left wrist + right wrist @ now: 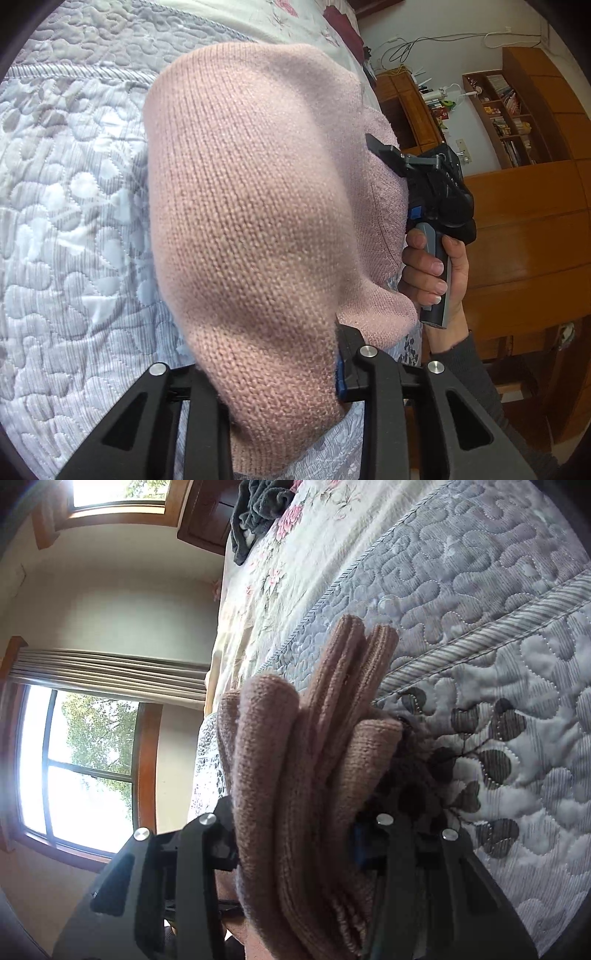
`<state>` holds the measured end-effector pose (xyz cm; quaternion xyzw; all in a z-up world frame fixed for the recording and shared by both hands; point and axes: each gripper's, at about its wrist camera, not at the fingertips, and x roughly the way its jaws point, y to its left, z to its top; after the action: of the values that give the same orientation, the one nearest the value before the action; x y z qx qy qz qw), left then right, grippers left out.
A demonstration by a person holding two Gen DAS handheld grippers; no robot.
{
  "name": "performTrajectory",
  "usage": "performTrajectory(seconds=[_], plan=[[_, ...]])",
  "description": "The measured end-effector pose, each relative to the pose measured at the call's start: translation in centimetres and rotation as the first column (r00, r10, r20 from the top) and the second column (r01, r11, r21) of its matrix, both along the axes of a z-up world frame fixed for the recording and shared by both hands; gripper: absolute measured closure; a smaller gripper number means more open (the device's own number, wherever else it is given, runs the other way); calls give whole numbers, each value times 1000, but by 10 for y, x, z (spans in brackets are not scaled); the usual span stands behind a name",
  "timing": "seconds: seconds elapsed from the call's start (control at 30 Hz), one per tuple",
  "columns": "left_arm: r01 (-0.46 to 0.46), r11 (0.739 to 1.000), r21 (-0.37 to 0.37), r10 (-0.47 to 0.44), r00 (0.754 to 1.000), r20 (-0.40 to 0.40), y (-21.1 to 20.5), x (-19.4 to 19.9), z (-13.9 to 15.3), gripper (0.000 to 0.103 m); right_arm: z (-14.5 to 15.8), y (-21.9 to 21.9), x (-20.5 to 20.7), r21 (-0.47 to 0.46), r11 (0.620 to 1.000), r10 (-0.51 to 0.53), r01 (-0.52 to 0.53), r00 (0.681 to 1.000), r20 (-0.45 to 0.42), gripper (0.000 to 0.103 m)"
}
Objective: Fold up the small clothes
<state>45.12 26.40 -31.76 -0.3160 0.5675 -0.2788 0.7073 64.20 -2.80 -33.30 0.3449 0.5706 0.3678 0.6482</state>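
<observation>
You hold the pink sweater (258,221) gripped in both the left hand-held gripper (280,373) and the right hand-held gripper (295,845), mid-fold above the bed (74,221); next, I think, you lay it down flat.

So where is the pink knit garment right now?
The pink knit garment hangs above the quilted bedspread, gripped by the left gripper and, on its far edge, the right gripper.

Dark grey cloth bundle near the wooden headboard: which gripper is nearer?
Probably right. Only the right gripper, shut on the pink knit garment, sees the dark grey cloth bundle; it is absent from the left gripper's view.
</observation>
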Motion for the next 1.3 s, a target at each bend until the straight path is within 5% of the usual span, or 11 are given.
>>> performTrajectory(seconds=[0.63, 0.93, 1.07, 1.17, 1.23, 1.3], plan=[[-128, 991, 36, 128, 992, 7, 114, -99, 30, 74, 23, 145, -70, 87, 989, 124, -121, 992, -25, 62], [-156, 988, 7, 155, 983, -98, 140, -138, -23, 72, -19, 173, -109, 38, 986, 166, -163, 982, -95, 60], [-197, 980, 5, 195, 969, -150, 142, -146, -45, 54, -34, 153, -120, -56, 991, 114, -120, 987, -112, 40], [-285, 949, 131, 295, 953, -62, 159, -163, -21, 33, -15, 125, -130, -84, 995, 52, -57, 997, -54, 36], [-421, 886, 193, 413, 907, 81, 178, -187, 13, 30, 4, 109, -141, -92, 996, 9, -8, 1000, 8, 36], [-484, 869, 103, 456, 864, 214, 188, -214, 45, 23, 18, 103, -153, -90, 996, 17, -12, 998, 55, 40]])
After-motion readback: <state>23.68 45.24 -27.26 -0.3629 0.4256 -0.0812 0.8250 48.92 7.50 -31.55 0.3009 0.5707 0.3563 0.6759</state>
